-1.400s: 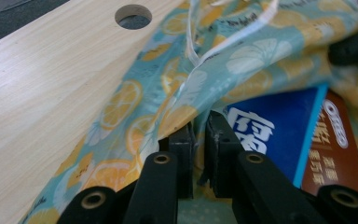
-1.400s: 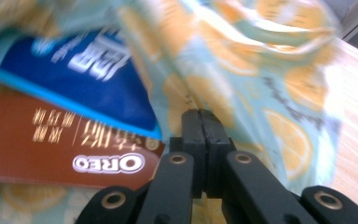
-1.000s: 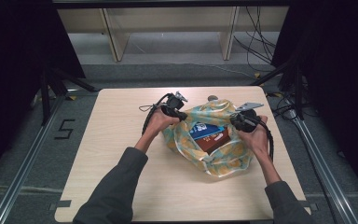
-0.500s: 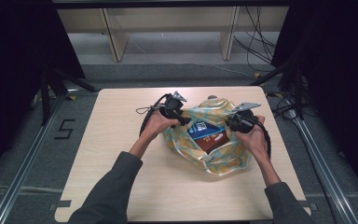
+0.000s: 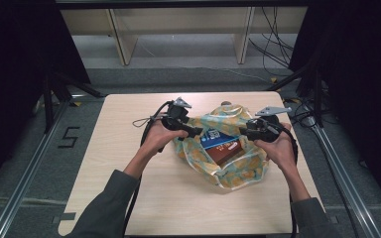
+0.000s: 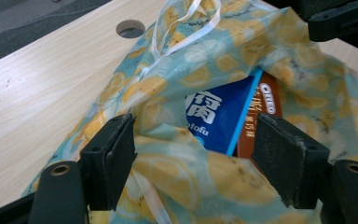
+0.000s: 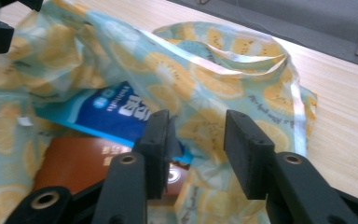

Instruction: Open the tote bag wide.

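High view: the fruit-print bag (image 5: 228, 158) lies open on the counter (image 5: 129, 163), blue packet (image 5: 217, 140) and brown packet (image 5: 226, 153) inside it. Left tongs (image 5: 194, 132) at the bag's left rim, right tongs (image 5: 244, 132) at its right rim, both spread apart, gripping nothing.

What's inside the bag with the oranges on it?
Inside the plastic bag lie two flat packs: a blue pack marked "tofu" and a brown pack beside it. The bag's folds cover their far ends, so anything beneath them cannot be seen.
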Motion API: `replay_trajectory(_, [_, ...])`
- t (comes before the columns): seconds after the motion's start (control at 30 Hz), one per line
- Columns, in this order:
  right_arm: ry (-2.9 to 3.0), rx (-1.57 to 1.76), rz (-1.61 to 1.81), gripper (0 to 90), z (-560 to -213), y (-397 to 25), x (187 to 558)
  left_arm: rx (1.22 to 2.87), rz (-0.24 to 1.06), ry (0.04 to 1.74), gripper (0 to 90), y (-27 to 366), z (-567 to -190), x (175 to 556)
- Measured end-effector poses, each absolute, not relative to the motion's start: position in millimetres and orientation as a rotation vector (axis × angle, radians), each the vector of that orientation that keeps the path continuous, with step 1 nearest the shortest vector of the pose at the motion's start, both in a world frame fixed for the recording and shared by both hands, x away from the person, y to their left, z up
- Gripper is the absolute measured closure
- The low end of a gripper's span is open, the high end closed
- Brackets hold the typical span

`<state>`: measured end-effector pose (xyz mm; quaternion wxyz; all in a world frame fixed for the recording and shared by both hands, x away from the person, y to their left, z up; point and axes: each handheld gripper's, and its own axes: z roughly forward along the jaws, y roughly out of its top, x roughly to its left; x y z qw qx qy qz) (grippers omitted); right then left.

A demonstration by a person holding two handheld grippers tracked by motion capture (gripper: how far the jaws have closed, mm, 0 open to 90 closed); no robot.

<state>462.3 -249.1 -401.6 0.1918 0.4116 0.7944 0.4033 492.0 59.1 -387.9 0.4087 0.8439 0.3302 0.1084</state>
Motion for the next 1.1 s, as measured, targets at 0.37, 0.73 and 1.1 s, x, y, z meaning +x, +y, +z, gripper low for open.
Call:
replay_trajectory(0.37, [2.258, 1.155, 1.177, 49.1, -396.7, -257.5, 436.2, 2.047, 0.289, 0.825, 22.8, 91.9, -386.3, 439.5])
replay_trajectory(0.73, [2.268, 1.163, 1.170, 45.0, -407.2, -272.9, 414.6, 2.020, 0.237, 0.823, 17.5, 111.3, -407.2, 386.5])
replay_trajectory(1.1, [2.279, 1.196, 1.184, 41.1, -420.4, -282.8, 395.2, 2.011, 0.341, 0.857, 16.1, 130.9, -434.4, 352.2])
